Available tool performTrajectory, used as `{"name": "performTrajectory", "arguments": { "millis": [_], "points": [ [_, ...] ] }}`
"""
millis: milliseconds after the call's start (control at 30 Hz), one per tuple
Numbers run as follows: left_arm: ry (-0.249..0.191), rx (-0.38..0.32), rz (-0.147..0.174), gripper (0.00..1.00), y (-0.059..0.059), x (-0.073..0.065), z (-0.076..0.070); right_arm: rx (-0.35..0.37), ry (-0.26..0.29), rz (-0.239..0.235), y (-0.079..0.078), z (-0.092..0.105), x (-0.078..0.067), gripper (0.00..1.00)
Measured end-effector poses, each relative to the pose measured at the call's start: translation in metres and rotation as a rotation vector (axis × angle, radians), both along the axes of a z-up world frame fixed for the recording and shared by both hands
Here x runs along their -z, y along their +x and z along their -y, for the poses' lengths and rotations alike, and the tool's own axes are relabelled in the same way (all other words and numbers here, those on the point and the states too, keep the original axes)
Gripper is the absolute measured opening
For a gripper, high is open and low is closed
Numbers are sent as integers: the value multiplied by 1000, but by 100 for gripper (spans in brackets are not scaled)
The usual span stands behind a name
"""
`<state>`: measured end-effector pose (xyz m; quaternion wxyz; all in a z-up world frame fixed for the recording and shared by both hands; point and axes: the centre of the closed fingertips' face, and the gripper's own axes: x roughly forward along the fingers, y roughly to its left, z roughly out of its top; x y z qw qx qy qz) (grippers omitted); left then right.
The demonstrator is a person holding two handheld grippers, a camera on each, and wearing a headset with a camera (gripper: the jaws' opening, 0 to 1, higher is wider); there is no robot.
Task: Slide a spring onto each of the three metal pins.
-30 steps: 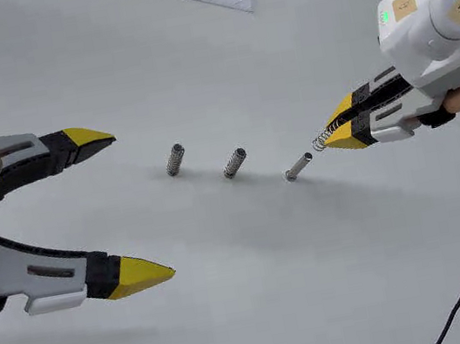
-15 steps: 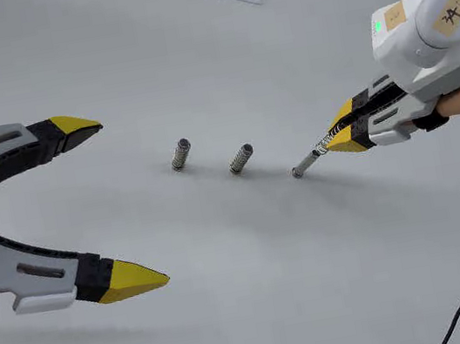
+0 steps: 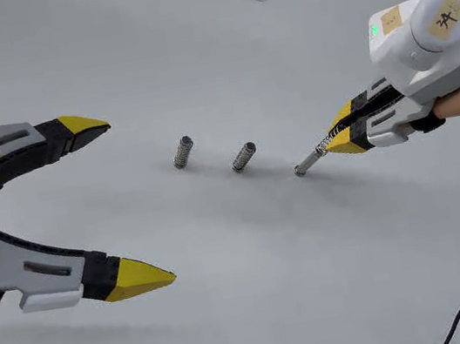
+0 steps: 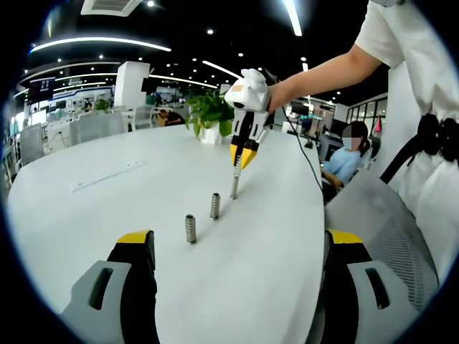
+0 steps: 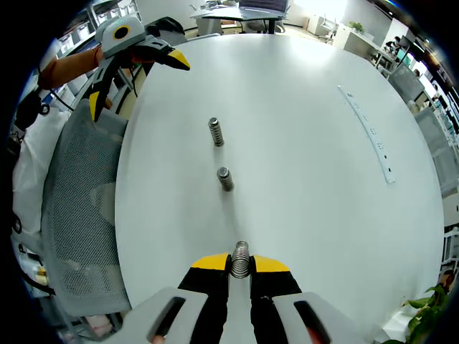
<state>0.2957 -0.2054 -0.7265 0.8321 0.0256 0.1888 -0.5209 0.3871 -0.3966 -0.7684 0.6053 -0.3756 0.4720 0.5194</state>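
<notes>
Two of three done: end pin (image 3: 182, 152), middle pin (image 3: 244, 156) already sprung. Third pin (image 3: 302, 166) bare; right gripper (image 3: 338, 140) pinches last spring (image 3: 322, 149) at its tip. Left gripper (image 3: 139, 199) wide open, empty.

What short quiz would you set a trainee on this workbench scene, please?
1. Multiple choice: how many pins on the table already wear a spring? A) one B) two C) three
2. True or false: the left gripper is shut.
3. Fill in: the right gripper holds a ____ at the tip of the bare pin.
Key: 1 B, the left pin and the middle pin; 2 false, it is open; 3 spring.
</notes>
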Motion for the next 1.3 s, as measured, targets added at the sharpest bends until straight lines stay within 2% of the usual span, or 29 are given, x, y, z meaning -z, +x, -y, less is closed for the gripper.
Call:
{"name": "performTrajectory", "arguments": {
  "millis": [900,1300],
  "points": [
    [-9,-3,-8,97,0,2,0,-30,-19,-7,-4,-2,18,7],
    [-11,-4,-12,96,1,2,0,-36,-23,-23,-2,-1,37,7]
  ]
}}
